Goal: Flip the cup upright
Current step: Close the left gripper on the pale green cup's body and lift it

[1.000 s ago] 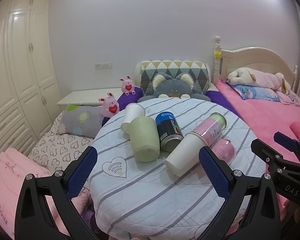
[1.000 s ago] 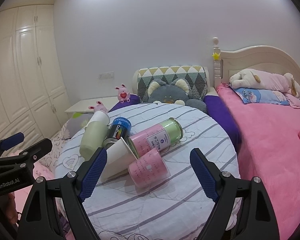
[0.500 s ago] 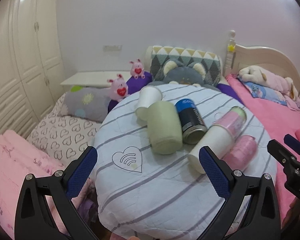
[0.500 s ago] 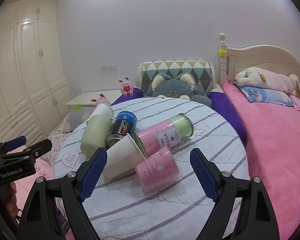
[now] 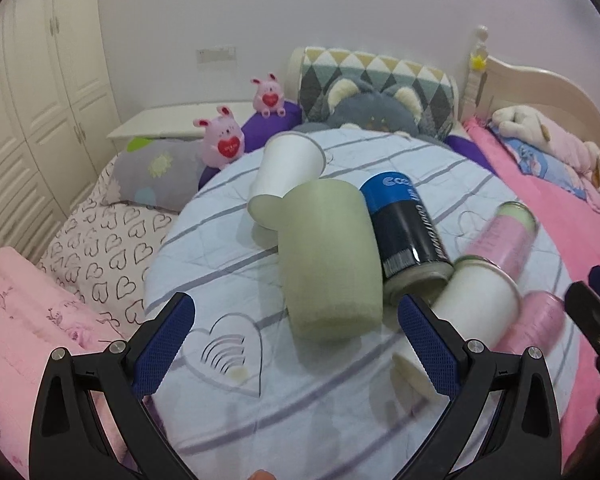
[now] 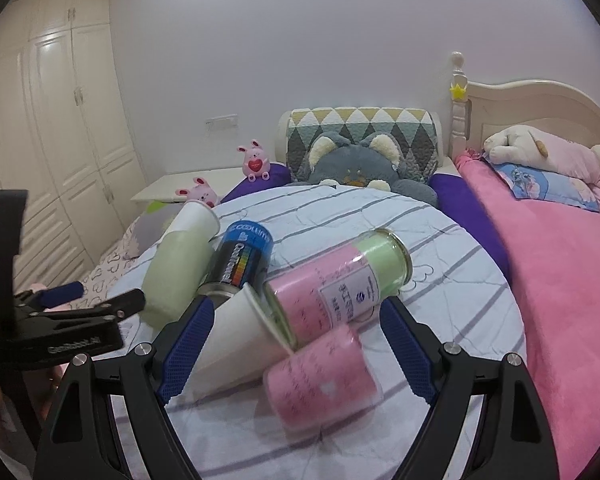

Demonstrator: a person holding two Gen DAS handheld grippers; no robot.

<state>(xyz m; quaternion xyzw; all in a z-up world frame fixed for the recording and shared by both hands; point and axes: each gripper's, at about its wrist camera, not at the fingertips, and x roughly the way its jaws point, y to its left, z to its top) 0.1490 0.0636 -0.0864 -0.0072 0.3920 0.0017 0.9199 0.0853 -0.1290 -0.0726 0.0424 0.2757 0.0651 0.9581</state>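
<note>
- The left gripper (image 5: 296,340) hovers low over the near edge of the round table (image 5: 340,420), jaws spread wide and holding nothing; its blue pads (image 5: 166,344) flank the base of the green cup (image 5: 328,260).
- The right gripper (image 6: 294,344) likewise hangs with jaws wide apart and empty, the pink cup (image 6: 320,380) lying between its fingers.
- The green cup lies on its side, bottom toward the left camera; whether anything is in it cannot be told.
- Just right of it a dark can (image 5: 408,232) lies touching it.
- A white paper cup (image 6: 236,340) lies tipped over, its mouth against a pink-and-green jar (image 6: 340,284), also on its side.
- Behind the green cup, a second white paper cup (image 5: 286,164) lies touching it.
- Farther back sit a grey plush toy (image 6: 356,164) and a patterned cushion (image 6: 360,128).
</note>
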